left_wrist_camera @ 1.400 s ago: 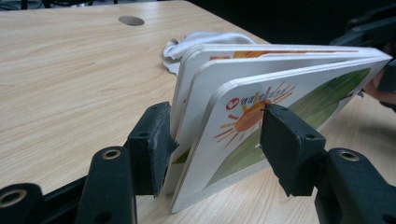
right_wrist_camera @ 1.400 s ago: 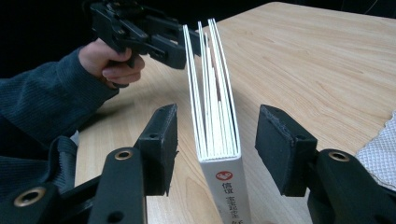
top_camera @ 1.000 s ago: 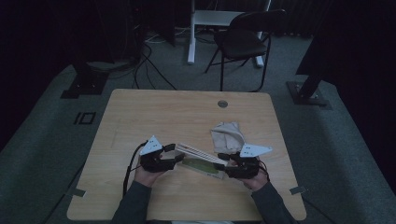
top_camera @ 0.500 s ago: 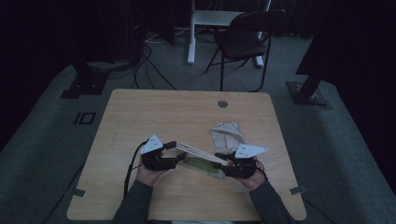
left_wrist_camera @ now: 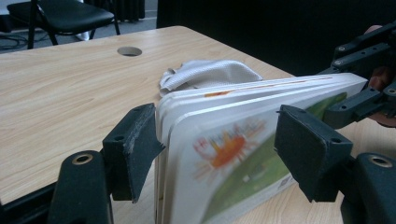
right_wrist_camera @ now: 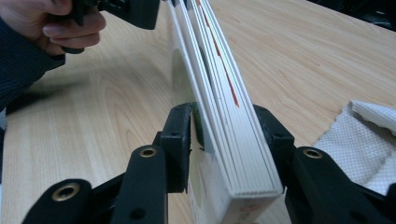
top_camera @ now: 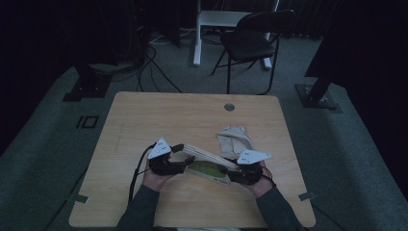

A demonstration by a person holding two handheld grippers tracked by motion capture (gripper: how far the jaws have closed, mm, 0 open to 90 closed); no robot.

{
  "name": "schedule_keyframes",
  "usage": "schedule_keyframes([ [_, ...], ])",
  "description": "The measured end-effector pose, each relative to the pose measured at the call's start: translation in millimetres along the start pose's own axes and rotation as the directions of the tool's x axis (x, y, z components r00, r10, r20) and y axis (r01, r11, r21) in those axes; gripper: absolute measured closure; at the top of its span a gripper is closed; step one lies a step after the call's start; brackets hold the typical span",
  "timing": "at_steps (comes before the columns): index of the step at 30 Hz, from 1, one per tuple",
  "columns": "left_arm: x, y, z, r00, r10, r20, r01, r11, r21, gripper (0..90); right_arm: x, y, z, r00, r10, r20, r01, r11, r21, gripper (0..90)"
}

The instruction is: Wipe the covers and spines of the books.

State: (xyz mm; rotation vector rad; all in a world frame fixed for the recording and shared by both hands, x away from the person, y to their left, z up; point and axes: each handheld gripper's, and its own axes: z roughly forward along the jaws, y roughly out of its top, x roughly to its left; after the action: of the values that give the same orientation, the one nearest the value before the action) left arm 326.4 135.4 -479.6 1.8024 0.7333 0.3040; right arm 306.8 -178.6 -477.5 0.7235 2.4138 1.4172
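A thick white board book (top_camera: 207,161) with a green and orange cover is held on edge just above the wooden table (top_camera: 192,115), near its front. My right gripper (top_camera: 232,174) is shut on the book (right_wrist_camera: 219,107) near its spine, a jaw pressed on each side. My left gripper (top_camera: 180,156) stands open around the book's other end (left_wrist_camera: 243,140). Its left jaw touches the back pages, and its right jaw stands clear of the cover. A crumpled white cloth (top_camera: 233,137) lies just behind the book.
The cloth (right_wrist_camera: 369,135) lies close to my right gripper's right. A round cable hole (top_camera: 229,107) sits at the table's far edge. A black chair (top_camera: 255,38) and stand bases are on the floor beyond. Bare wood stretches left and behind.
The right gripper has edged slightly left with the book. The left hand has barely shifted. Both grips look the same.
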Motion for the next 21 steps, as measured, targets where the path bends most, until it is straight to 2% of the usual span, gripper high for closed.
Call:
schedule_keyframes([
  [10,0.3,1.8,2.5,0.9997,0.020,0.011,-0.020,0.9998,-0.003,27.2,3.0,3.3,1.2,0.9995,-0.032,0.002,0.032,0.999,0.003,61.1],
  [14,1.0,2.1,4.7,0.9994,0.035,-0.003,-0.035,0.9994,-0.003,27.2,4.4,4.6,1.6,0.9983,-0.056,-0.015,0.056,0.998,0.005,70.1],
  [16,1.2,2.0,5.1,0.9994,0.034,-0.006,-0.034,0.9994,-0.003,27.2,4.7,4.6,1.7,0.9978,-0.062,-0.021,0.062,0.998,0.004,71.4],
  [17,2.0,1.6,5.5,0.9993,0.035,-0.008,-0.035,0.9994,0.000,27.2,4.5,4.4,1.5,0.9967,-0.073,-0.036,0.073,0.997,0.003,74.2],
  [21,2.3,1.0,6.3,0.9989,0.046,-0.006,-0.046,0.9989,0.002,27.2,5.0,4.0,1.1,0.9948,-0.089,-0.049,0.089,0.996,0.001,74.8],
])
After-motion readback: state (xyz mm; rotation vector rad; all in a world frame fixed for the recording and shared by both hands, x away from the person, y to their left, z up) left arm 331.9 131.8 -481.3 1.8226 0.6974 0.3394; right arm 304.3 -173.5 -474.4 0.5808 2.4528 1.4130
